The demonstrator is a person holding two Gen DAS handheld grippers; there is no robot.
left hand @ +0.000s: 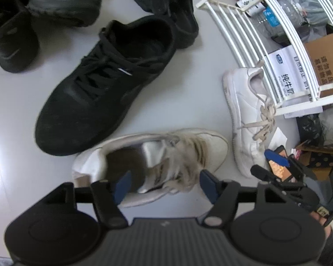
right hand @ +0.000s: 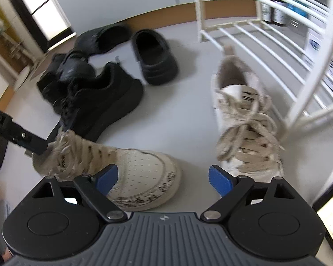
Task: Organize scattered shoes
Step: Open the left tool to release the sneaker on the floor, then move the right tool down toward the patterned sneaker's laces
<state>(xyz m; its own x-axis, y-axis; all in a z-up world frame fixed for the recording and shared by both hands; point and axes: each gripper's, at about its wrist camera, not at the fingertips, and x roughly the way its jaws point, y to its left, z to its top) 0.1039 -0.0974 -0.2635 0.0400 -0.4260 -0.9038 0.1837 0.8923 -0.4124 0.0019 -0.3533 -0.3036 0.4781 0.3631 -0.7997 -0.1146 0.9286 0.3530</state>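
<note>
Left gripper (left hand: 164,182): jaws apart, straddling the tongue and collar of a white sneaker (left hand: 157,157) lying on the floor (left hand: 199,71); whether the blue pads touch it cannot be told through the blur. Beyond these jaws lies a black lace-up sneaker (left hand: 104,84), with more black shoes (left hand: 166,11) farther out. To their right a second white sneaker (left hand: 248,119) rests against the foot of a white shoe rack (left hand: 250,40).

Right gripper (right hand: 163,180): jaws wide apart, nothing between the pads. The first sneaker's toe sits just ahead of its left pad; the second sneaker sits ahead of its right pad, beside the rack.
</note>
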